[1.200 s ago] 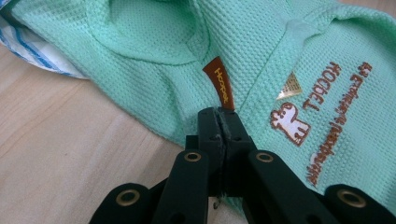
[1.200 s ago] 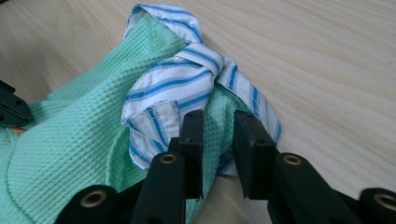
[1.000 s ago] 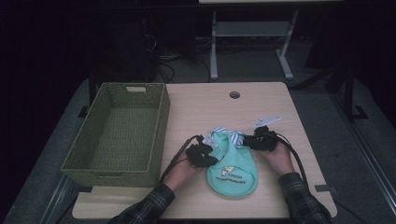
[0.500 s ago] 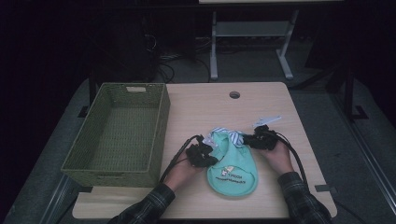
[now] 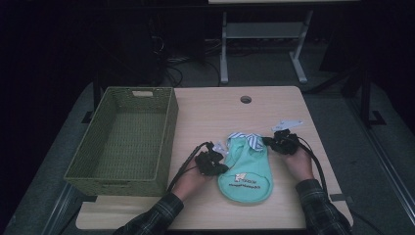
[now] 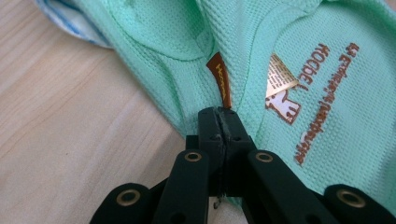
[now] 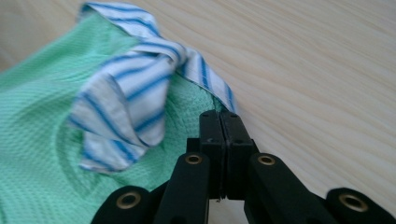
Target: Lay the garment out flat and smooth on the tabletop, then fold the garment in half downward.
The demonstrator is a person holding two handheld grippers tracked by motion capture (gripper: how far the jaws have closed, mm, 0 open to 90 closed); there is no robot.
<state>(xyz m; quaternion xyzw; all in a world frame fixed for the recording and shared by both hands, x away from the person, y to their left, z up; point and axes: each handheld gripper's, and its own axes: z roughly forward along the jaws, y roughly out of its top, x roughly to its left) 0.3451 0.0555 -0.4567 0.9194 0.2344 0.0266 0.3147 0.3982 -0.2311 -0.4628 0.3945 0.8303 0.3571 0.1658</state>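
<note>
High view, both tongs (image 5: 222, 157) (image 5: 268, 141) pinching garment (image 5: 245, 171) edges, bare table (image 5: 215, 112) beyond

Wicker basket (image 5: 122, 137) blocks the table's (image 5: 274, 105) left half, just beside the left gripper (image 5: 211, 164). Bare wood beyond the green garment (image 5: 247, 166) and right of the right gripper (image 5: 283, 142): open passage there.

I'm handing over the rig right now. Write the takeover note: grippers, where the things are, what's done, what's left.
Left gripper: shut on the side edge of the small mint-green knit garment, beside its brown tag.
Right gripper: shut on the garment's edge next to its blue-and-white striped collar.
Garment lies flat on the light wooden table; the green woven basket at the left holds nothing.
Done: both grips set.
Left, probably: fold or lift the garment, perhaps into the basket.
</note>
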